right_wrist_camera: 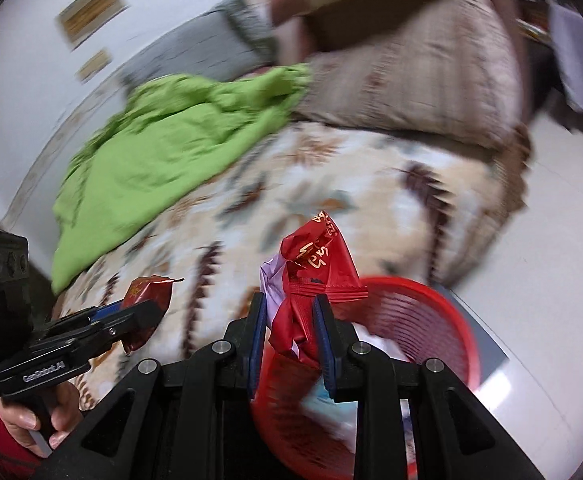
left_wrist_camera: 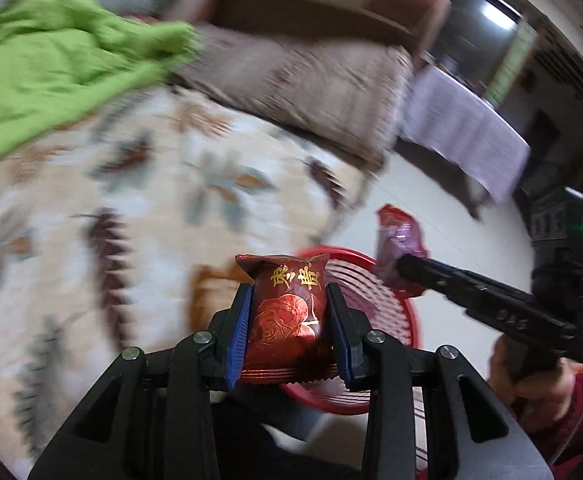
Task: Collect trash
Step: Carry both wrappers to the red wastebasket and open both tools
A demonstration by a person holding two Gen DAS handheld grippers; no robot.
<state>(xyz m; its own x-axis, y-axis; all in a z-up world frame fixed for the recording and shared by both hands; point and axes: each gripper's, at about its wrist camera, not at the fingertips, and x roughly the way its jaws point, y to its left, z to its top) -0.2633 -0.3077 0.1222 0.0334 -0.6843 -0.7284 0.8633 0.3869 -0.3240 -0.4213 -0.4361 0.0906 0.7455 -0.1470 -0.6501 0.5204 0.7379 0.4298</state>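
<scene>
My left gripper [left_wrist_camera: 290, 292] is shut on a dark red snack packet [left_wrist_camera: 287, 320] with gold characters, held upright over the near edge of the bed. Behind it on the floor stands a red slatted trash basket [left_wrist_camera: 375, 300]. From the right, my right gripper [left_wrist_camera: 405, 264] holds a crumpled red and lilac wrapper [left_wrist_camera: 395, 240] above the basket. In the right wrist view the right gripper [right_wrist_camera: 289, 300] is shut on that red wrapper [right_wrist_camera: 319, 264], above the basket [right_wrist_camera: 419, 312], which has paper scraps inside. The left gripper [right_wrist_camera: 147, 312] with its packet [right_wrist_camera: 147, 292] shows at the left.
A bed with a leaf-patterned blanket [left_wrist_camera: 151, 200] fills the left. A green cloth [left_wrist_camera: 51, 60] and a beige pillow [left_wrist_camera: 323, 80] lie on it. Pale floor [left_wrist_camera: 471, 248] surrounds the basket. A table with a lilac cloth [left_wrist_camera: 463, 128] stands farther back. A person's hand [right_wrist_camera: 23, 420] grips the left handle.
</scene>
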